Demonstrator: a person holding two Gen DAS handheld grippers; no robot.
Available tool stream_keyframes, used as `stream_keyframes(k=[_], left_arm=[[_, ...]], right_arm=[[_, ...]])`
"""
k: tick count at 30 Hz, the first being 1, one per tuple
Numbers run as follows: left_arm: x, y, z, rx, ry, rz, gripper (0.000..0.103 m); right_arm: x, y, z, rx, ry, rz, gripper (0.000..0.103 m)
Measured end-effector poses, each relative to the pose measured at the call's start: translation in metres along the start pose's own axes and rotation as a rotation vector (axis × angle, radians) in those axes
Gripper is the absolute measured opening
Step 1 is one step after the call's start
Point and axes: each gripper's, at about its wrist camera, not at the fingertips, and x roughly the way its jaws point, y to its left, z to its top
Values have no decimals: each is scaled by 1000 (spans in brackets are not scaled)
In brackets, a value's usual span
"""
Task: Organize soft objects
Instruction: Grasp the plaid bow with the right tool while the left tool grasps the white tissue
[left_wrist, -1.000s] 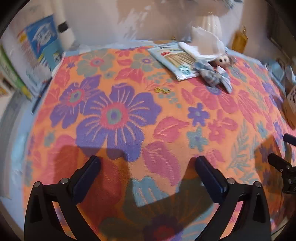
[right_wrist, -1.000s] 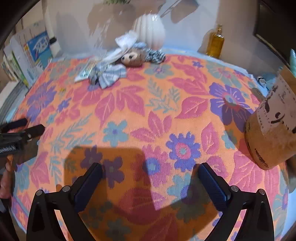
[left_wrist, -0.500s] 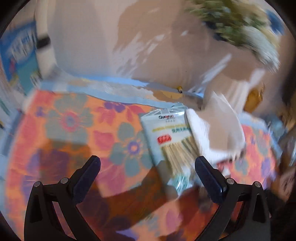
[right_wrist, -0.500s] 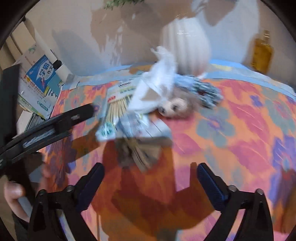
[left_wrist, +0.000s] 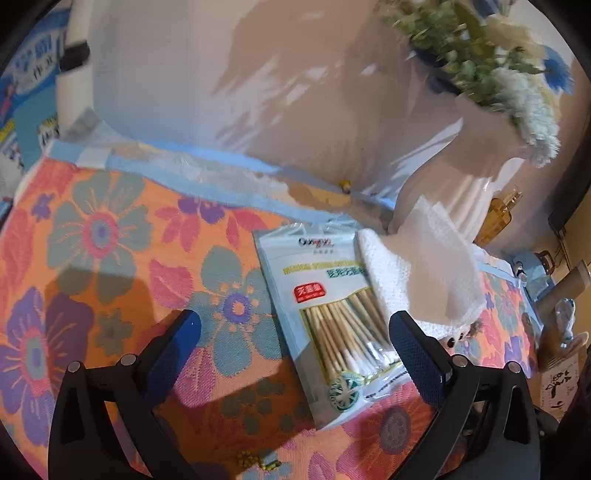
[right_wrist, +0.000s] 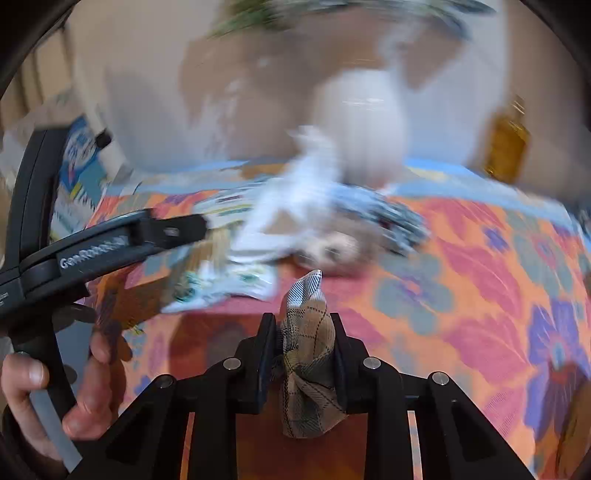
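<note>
My right gripper (right_wrist: 301, 319) is closing its jaws, and the pads squeeze a plaid cloth bow (right_wrist: 308, 354) held just above the floral tablecloth (right_wrist: 480, 280). Beyond it, blurred, lie a small plush toy (right_wrist: 332, 247), a striped cloth (right_wrist: 395, 218) and a white cloth (right_wrist: 295, 199). My left gripper (left_wrist: 293, 321) is open and hovers over a packet of cotton swabs (left_wrist: 332, 317). Its right finger is close to the folded white cloth (left_wrist: 424, 266). In the right wrist view the left gripper's finger (right_wrist: 177, 230) reaches in from the left, held by a hand (right_wrist: 26, 376).
A white ribbed vase (left_wrist: 476, 184) with flowers stands against the back wall, an amber bottle (left_wrist: 498, 218) beside it. Boxes and booklets (left_wrist: 26, 92) lean at the far left. A brown cardboard container (left_wrist: 557, 369) sits at the right edge.
Both grippers moved forward across the cloth toward the pile by the vase. The right gripper went from wide open to squeezed on the plaid bow. The left one stayed open.
</note>
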Motion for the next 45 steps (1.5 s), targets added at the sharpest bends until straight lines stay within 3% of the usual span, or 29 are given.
stream_keyframes(k=[3, 6, 9, 12, 14, 15, 16, 18, 19, 20, 25, 28, 32, 35, 38, 39, 41, 44, 45], left_arm=[[-14, -27, -4, 109, -51, -49, 102], [-15, -61, -5, 222, -24, -102, 102], [-8, -84, 5, 249, 14, -138, 102], [7, -98, 17, 261, 37, -129, 99], [22, -99, 20, 247, 77, -151, 73], [30, -97, 21, 236, 112, -170, 50], [36, -93, 20, 221, 145, -187, 36], [36, -84, 17, 197, 143, -235, 26], [33, -80, 16, 190, 138, -253, 7], [29, -76, 16, 185, 133, -261, 5], [-14, -58, 15, 155, 69, -316, 5], [-47, -53, 8, 195, 29, -310, 5], [-69, -44, -6, 197, 88, -327, 5], [-62, -34, -27, 190, 196, -268, 5], [-43, -30, -45, 237, 227, -106, 8], [-36, -29, -50, 248, 236, -54, 12], [-32, -26, -53, 253, 209, -40, 17], [-32, -26, -51, 261, 171, -2, 45], [-30, -27, -51, 265, 160, 40, 68]], right_arm=[[-14, -30, -7, 109, -27, 38, 27], [-21, -48, -10, 169, -45, 82, 27], [-21, -52, -10, 178, -34, 100, 27], [-22, -47, -10, 152, -35, 89, 27], [-22, -43, -10, 138, -42, 85, 27], [-22, -43, -10, 135, -39, 85, 27], [-19, -40, -10, 137, -36, 85, 27], [-15, -42, -9, 152, -22, 94, 27], [-12, -41, -7, 162, -16, 100, 27], [-11, -44, -7, 173, -10, 109, 27], [-8, -53, -8, 214, -3, 130, 27], [-8, -51, -8, 203, -4, 118, 27], [-8, -49, -8, 194, -7, 110, 27], [-9, -51, -9, 209, -4, 120, 27], [-8, -54, -9, 222, 1, 130, 27], [-8, -54, -8, 222, 1, 130, 27], [-9, -53, -8, 219, 2, 128, 27], [-9, -53, -8, 219, 4, 130, 27], [-8, -53, -8, 220, 6, 132, 27]])
